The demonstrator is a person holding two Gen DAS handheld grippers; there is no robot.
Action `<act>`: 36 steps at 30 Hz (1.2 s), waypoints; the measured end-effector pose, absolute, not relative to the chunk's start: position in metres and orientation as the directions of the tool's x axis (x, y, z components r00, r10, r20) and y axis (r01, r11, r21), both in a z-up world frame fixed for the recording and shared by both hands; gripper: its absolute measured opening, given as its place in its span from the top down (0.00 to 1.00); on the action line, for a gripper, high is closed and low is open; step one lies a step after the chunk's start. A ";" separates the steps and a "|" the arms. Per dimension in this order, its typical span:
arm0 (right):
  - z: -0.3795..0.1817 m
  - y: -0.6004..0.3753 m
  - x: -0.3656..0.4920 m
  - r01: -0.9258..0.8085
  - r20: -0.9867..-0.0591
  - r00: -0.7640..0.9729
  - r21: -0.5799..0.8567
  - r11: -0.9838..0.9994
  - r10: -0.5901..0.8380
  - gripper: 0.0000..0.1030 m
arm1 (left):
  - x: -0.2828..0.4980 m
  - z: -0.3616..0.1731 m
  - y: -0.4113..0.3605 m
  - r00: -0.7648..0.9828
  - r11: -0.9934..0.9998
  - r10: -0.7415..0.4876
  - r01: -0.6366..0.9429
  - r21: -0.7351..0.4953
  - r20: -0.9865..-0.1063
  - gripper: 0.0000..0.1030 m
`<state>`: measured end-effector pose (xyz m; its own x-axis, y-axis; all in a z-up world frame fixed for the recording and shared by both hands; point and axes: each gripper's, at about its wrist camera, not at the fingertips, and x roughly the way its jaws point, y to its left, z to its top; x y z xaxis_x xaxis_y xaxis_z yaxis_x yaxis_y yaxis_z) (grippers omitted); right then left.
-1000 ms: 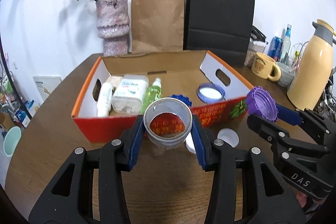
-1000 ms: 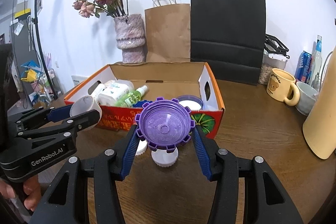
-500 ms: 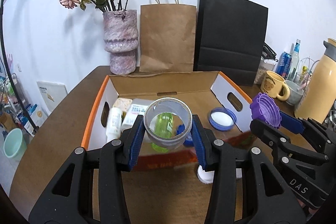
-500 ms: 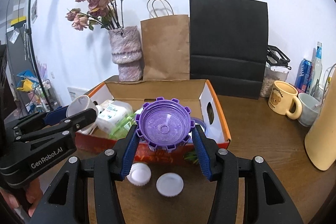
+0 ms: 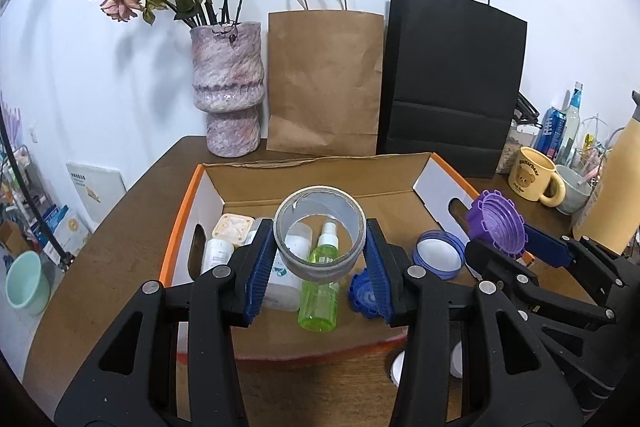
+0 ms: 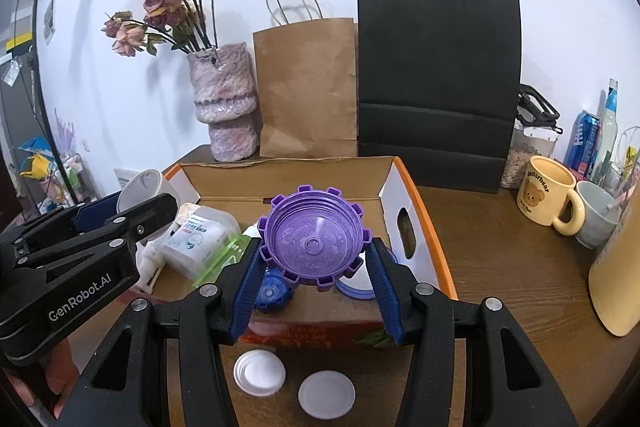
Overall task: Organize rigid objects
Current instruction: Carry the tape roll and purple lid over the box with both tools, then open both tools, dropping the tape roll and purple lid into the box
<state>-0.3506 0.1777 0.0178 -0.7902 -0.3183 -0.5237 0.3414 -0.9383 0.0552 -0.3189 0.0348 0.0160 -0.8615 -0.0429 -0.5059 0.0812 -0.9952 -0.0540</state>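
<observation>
My left gripper (image 5: pixel 320 267) is shut on a clear plastic ring-shaped cup (image 5: pixel 320 241), held above the open cardboard box (image 5: pixel 320 169). My right gripper (image 6: pixel 314 271) is shut on a purple toothed lid (image 6: pixel 314 241), also over the box (image 6: pixel 430 247), toward its right side. Inside the box lie a green spray bottle (image 5: pixel 319 301), white bottles (image 5: pixel 218 253), a blue toothed cap (image 5: pixel 362 297) and a blue-rimmed white lid (image 5: pixel 438 255). Two white lids (image 6: pixel 259 373) (image 6: pixel 326 394) rest on the table in front of the box.
Behind the box stand a vase of dried roses (image 5: pixel 228 87), a brown paper bag (image 5: pixel 324 83) and a black paper bag (image 5: pixel 452 79). At the right are a yellow bear mug (image 6: pixel 546 197), a grey cup (image 6: pixel 598 215), cans and a cream jug (image 6: pixel 620 275).
Both grippers moved forward and a little up with their objects, from in front of the box to above its inside. The box front now sits lower in both views.
</observation>
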 end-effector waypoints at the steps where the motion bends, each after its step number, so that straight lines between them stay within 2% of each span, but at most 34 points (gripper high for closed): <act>1: 0.017 0.177 -0.354 0.337 -0.526 -0.790 0.056 -0.940 -0.315 0.45 | -0.321 0.016 0.034 -0.861 -0.995 -0.043 0.081 -0.053 -0.506 0.61; 26: 0.002 0.159 -0.411 0.330 -0.574 -0.770 0.015 -0.944 -0.279 0.44 | -0.372 0.002 0.015 -0.834 -0.992 -0.084 0.124 -0.037 -0.545 0.60; 27: 0.002 0.161 -0.411 0.319 -0.574 -0.774 0.010 -0.948 -0.267 0.35 | -0.373 0.001 0.014 -0.832 -0.991 -0.085 0.125 -0.037 -0.548 0.52; 28: 0.002 0.162 -0.412 0.313 -0.573 -0.777 0.008 -0.950 -0.261 0.15 | -0.373 0.001 0.013 -0.831 -0.991 -0.085 0.127 -0.039 -0.549 0.45; 29: 0.003 0.164 -0.412 0.309 -0.570 -0.780 0.011 -0.951 -0.260 0.09 | -0.373 0.001 0.012 -0.831 -0.990 -0.090 0.134 -0.041 -0.549 0.25; 30: 0.004 0.166 -0.412 0.306 -0.567 -0.782 0.014 -0.952 -0.260 0.06 | -0.372 0.002 0.010 -0.834 -0.987 -0.109 0.154 -0.039 -0.542 0.15; 33: 0.006 0.171 -0.412 0.298 -0.559 -0.787 0.025 -0.954 -0.261 0.06 | -0.370 0.004 0.004 -0.838 -0.983 -0.120 0.176 -0.055 -0.532 0.02; 36: 0.008 0.172 -0.411 0.294 -0.555 -0.791 0.020 -0.956 -0.255 0.06 | -0.370 0.005 0.001 -0.838 -0.981 -0.116 0.182 -0.072 -0.533 0.00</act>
